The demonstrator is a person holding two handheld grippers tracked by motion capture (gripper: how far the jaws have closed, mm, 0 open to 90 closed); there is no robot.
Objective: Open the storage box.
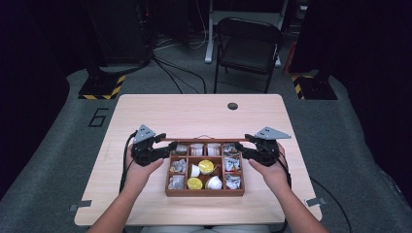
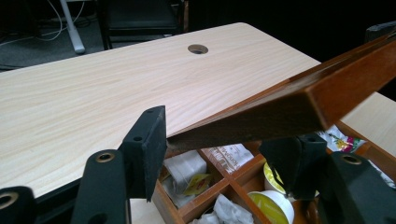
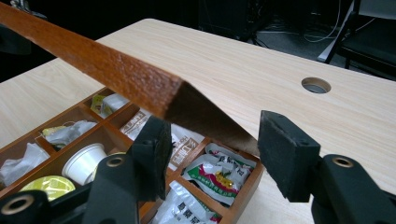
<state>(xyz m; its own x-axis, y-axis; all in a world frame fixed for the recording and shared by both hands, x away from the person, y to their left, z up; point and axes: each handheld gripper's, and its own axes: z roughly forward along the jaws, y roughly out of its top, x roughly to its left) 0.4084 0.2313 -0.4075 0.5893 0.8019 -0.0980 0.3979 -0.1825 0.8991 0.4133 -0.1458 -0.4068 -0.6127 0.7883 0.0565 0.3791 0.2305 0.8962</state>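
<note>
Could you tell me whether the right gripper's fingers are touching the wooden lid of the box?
Apart. In the right gripper view, the fingers stand on either side of the wooden lid's end, with bare gaps visible between both and the wood.

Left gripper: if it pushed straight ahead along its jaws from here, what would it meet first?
Most likely the raised wooden lid of the compartment box: its corner edge sits between the left gripper jaws, which stand apart with no pad clearly pressing on it. Beyond lies bare table.

Grey carpet floor (image 1: 58,160), black folding chair (image 1: 247,46), dark surroundings
</note>
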